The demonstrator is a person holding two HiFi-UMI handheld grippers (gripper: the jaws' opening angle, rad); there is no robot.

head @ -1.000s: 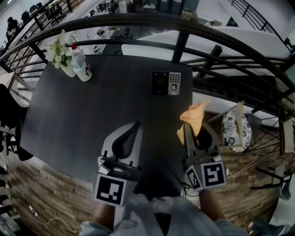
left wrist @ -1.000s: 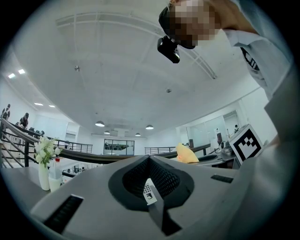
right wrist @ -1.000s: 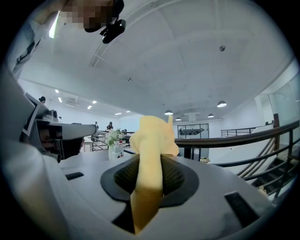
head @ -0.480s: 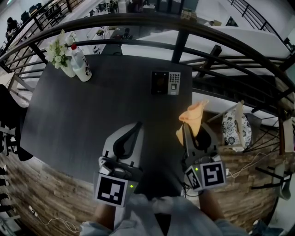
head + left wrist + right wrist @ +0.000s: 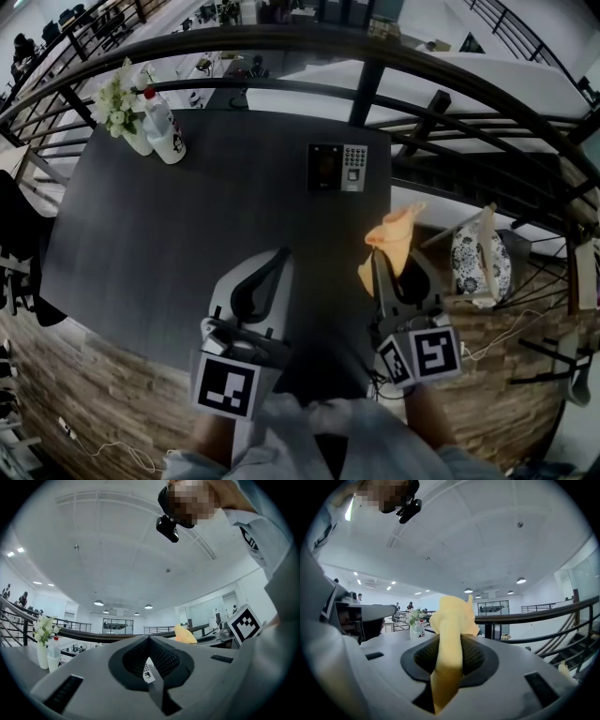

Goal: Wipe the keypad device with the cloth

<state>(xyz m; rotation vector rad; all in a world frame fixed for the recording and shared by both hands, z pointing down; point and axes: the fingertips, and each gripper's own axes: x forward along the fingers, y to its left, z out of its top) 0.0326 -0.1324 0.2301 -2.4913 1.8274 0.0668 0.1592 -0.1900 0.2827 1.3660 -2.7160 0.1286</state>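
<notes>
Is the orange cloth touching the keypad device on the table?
No, the cloth sits in the right gripper, well short of the keypad device.

keypad device (image 5: 338,168) markings unreadable, bottle (image 5: 164,131) label blurred

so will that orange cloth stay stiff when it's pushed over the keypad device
Probably floppy: the orange cloth bunches and folds above the right hand-held gripper, whose jaws are shut on it. Likely light too, since one pinched strip holds it up. It should drape over the keypad device.
</notes>
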